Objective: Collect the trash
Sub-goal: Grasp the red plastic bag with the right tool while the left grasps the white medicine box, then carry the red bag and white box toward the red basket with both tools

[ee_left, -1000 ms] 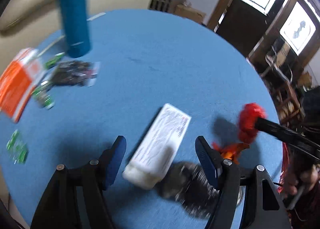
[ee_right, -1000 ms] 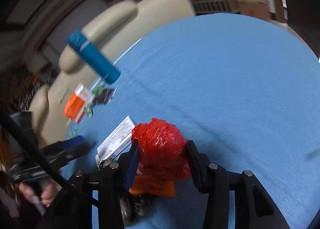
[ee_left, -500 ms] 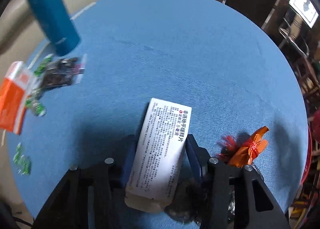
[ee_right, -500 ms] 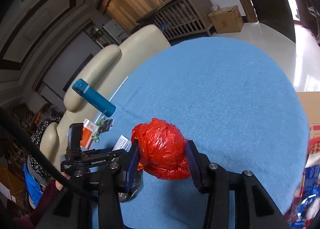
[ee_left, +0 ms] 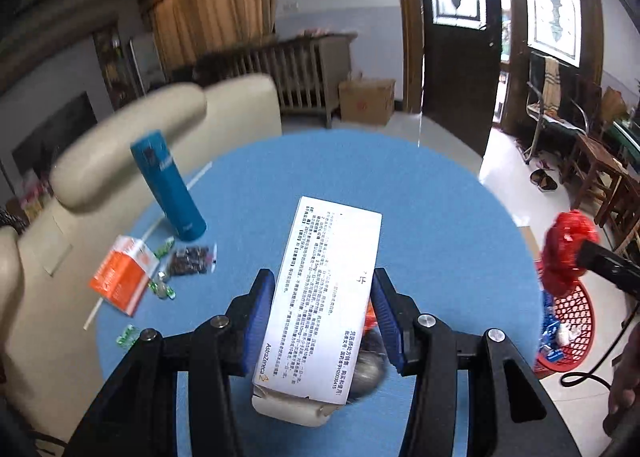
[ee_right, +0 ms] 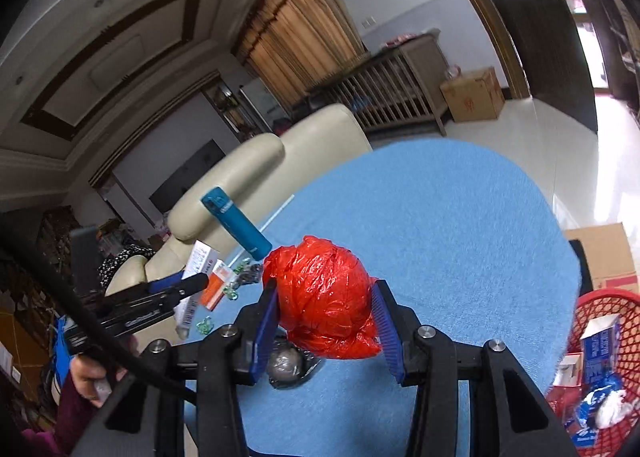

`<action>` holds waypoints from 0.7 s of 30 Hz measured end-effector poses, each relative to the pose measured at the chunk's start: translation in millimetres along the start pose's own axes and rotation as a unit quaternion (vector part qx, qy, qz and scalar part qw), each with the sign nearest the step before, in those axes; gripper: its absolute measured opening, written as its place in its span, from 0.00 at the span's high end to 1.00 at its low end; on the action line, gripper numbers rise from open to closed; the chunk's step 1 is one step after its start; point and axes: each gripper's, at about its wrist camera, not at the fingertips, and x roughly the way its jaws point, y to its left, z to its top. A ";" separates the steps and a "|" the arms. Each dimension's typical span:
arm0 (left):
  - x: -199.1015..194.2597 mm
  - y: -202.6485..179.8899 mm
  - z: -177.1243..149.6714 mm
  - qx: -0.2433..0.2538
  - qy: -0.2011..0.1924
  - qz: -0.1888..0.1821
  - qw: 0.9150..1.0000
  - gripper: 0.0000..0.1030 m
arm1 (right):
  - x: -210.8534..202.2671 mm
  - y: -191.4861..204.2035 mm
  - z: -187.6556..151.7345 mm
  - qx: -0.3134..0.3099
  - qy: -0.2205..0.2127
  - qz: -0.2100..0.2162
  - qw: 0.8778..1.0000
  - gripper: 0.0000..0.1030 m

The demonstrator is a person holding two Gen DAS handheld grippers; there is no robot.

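My left gripper is shut on a white medicine box printed with black text, lifted above the round blue table. In the right wrist view my right gripper is shut on a crumpled red plastic bag, also held above the table. That bag shows at the right edge of the left wrist view, over a red mesh basket. The left gripper with the white box appears at the left of the right wrist view.
A teal bottle, an orange box, a dark wrapper and green scraps lie at the table's left. A grey foil lump sits below the red bag. The red basket holds blue and white trash. A cream sofa stands behind.
My left gripper closed on the white box and lifted it off the table. My right gripper rose with the red bag and swung toward the red basket.
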 end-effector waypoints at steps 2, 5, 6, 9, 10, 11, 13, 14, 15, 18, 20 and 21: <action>-19.7 -10.8 -0.8 0.001 -0.016 0.002 1.000 0.51 | -15.1 3.8 -2.2 -0.006 -0.010 0.001 1.000 0.53; -33.7 -17.1 -4.5 0.004 -0.034 0.009 0.999 0.51 | -39.7 6.8 -3.8 -0.013 -0.029 0.001 1.000 0.53; -41.3 -21.2 -6.1 0.007 -0.041 0.011 0.999 0.51 | -50.4 8.4 -4.7 -0.015 -0.037 0.001 0.999 0.53; -54.8 -25.4 -9.6 0.009 -0.052 0.012 0.999 0.51 | -73.1 12.4 -7.1 -0.017 -0.056 0.003 0.998 0.53; -60.1 -26.7 -11.0 0.008 -0.056 0.012 0.998 0.51 | -79.4 13.1 -8.6 -0.017 -0.060 0.004 0.998 0.53; -68.0 -33.1 -12.3 0.008 -0.058 0.013 0.998 0.51 | -85.1 14.6 -9.2 -0.018 -0.065 0.006 0.998 0.53; -78.1 -35.8 -14.6 0.011 -0.067 0.018 0.998 0.51 | -96.4 19.6 -11.3 -0.021 -0.074 0.009 0.997 0.53; -82.6 -36.8 -15.7 0.012 -0.071 0.021 0.997 0.51 | -100.1 21.9 -11.8 -0.023 -0.077 0.010 0.997 0.53; -84.5 -37.6 -17.4 0.013 -0.074 0.024 0.997 0.51 | -105.1 25.3 -13.2 -0.027 -0.082 0.010 0.996 0.53; -96.7 -42.6 -19.8 0.019 -0.084 0.030 0.996 0.51 | -116.7 33.6 -15.2 -0.038 -0.093 0.012 0.995 0.53; -102.2 -45.3 -21.0 0.021 -0.090 0.031 0.995 0.50 | -122.7 37.6 -16.4 -0.042 -0.099 0.014 0.994 0.53; -104.4 -46.7 -21.3 0.023 -0.095 0.033 0.995 0.50 | -126.6 39.3 -17.5 -0.045 -0.103 0.014 0.994 0.53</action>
